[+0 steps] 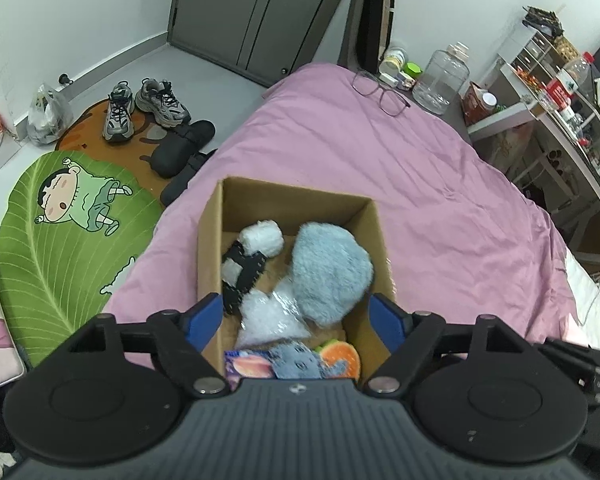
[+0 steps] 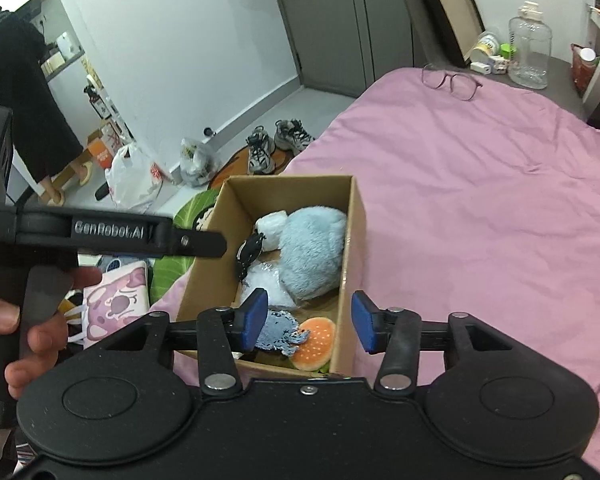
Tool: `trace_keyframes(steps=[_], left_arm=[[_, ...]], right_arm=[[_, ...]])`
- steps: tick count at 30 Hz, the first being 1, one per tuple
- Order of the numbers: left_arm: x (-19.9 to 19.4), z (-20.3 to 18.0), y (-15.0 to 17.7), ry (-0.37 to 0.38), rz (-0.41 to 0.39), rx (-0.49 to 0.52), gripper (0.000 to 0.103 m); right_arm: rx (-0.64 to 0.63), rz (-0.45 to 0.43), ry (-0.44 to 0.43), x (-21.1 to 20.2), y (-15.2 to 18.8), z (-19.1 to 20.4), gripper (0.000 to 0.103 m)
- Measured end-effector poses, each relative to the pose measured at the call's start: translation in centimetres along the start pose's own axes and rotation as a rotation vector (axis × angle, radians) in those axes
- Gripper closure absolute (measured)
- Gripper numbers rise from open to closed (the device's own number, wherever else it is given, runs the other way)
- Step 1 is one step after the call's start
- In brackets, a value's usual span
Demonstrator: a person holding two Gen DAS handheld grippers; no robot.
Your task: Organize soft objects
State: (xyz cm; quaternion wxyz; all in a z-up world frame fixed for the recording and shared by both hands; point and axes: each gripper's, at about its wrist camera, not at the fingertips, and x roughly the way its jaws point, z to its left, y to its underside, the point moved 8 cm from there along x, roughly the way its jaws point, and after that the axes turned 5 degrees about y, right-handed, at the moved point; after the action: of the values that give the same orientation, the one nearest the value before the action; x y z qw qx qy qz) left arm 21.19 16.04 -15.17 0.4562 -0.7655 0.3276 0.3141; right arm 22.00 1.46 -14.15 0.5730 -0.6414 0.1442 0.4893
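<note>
A cardboard box [image 1: 300,196] stands on the pink bedspread [image 1: 440,184]; it also shows in the right wrist view [image 2: 356,240]. Inside lie a light blue plush [image 1: 330,272], a white fluffy roll [image 1: 262,238], a black-and-white soft toy [image 1: 240,276], a clear-wrapped white piece [image 1: 268,316], a small blue plush [image 1: 296,364] and an orange burger toy [image 2: 314,342]. My left gripper [image 1: 296,320] is open and empty above the box's near end. My right gripper [image 2: 308,320] is open and empty above the box's near right wall. The left gripper's body [image 2: 112,234] shows in the right wrist view.
Glasses [image 1: 380,92] lie at the bed's far end beside a clear jar [image 1: 440,76] and small containers. Shoes [image 1: 144,108], slippers and a green leaf rug [image 1: 68,232] are on the floor left of the bed. Shelves [image 1: 560,100] stand at right.
</note>
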Motion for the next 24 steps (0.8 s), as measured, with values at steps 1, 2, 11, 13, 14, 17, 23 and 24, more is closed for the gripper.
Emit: trace_keyframes(steps=[1,2,11,13,14,17,23,24], left_arm=[[-0.2,-0.3,0.2,-0.004,0.003,0.005,0.022],[-0.5,-0.7,0.4,-0.006,0.007,0.011,0.022],[-3.2,-4.0,2.1,-0.002,0.02,0.062,0.011],[-3.8,-4.9,2.5,-0.013,0.026,0.081,0.011],[-4.1,-5.2,2.7,-0.022,0.028,0.088,0.011],[-5.0,-6.1,3.0,-0.039,0.025,0.093,0.011],[-7.1,-8.4,3.8,-0.037,-0.003,0.118,0.01],[-7.6,-8.7,4.0,-0.035,-0.01,0.12,0.009]], right_arm=[[0.0,-0.003,-0.002,-0.5,0.0,-0.2,0.051],[-0.001,-0.006,-0.002,-0.8,0.0,-0.4,0.047],[0.022,-0.023,-0.01,-3.9,0.5,-2.2,0.033],[0.035,-0.035,-0.006,-4.9,0.6,-2.8,0.031],[0.041,-0.042,-0.005,-5.3,0.6,-3.1,0.028],[0.063,-0.063,0.003,-6.7,0.7,-4.3,0.021],[0.091,-0.098,0.032,-9.8,1.1,-6.5,0.012],[0.09,-0.101,0.035,-10.2,1.2,-6.6,0.011]])
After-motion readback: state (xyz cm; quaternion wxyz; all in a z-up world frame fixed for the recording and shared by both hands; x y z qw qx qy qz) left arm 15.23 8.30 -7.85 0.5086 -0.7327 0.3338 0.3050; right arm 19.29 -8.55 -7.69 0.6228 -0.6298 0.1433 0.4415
